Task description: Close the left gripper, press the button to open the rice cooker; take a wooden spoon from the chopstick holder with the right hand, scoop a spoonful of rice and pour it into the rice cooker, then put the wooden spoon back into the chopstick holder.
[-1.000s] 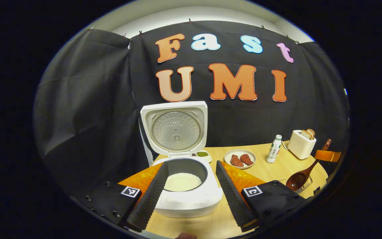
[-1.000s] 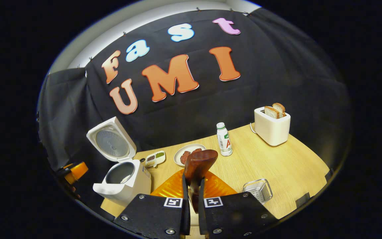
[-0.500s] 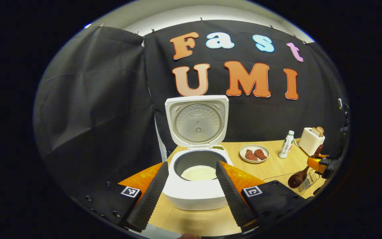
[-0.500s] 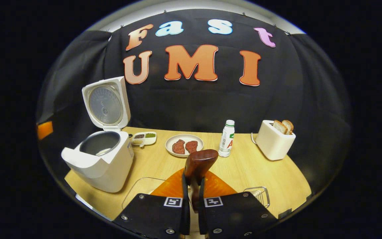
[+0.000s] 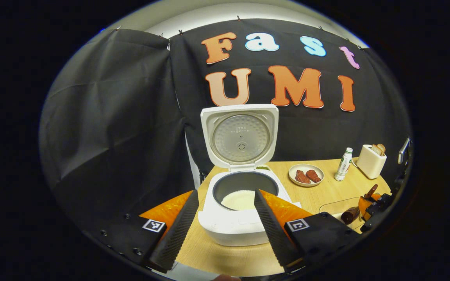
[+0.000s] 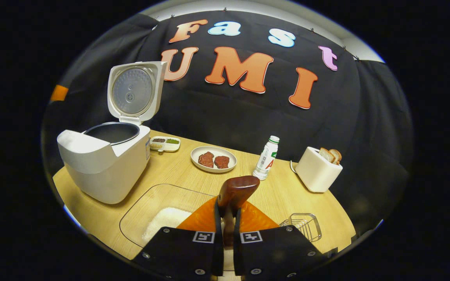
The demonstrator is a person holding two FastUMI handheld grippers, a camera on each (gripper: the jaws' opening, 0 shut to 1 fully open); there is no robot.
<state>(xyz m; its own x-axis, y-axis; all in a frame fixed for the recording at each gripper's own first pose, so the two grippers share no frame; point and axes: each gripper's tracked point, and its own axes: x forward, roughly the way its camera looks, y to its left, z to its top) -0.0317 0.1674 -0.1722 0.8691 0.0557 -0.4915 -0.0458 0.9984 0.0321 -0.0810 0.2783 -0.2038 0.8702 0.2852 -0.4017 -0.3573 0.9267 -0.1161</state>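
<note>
currently right gripper (image 6: 225, 234) is clamped on wooden spoon (image 6: 236, 192); left gripper (image 5: 225, 226) fingers apart. lower bowl level into rice (image 6: 166, 224), then lift slowly.

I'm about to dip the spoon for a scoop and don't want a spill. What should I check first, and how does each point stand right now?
1. Right tool grips the wooden spoon: ok, both fingers press on its handle.
2. Spoon bowl is free of rice: cannot tell, only its back shows.
3. Clear rice container sits below the spoon with rice in it: ok.
4. Rice cooker lid is up: ok, it stands upright and the pot is exposed.
5. Left tool keeps out of the pouring path: not ok, its open fingers frame the pot.
6. Chopstick holder is upright for the return: ok.
</note>
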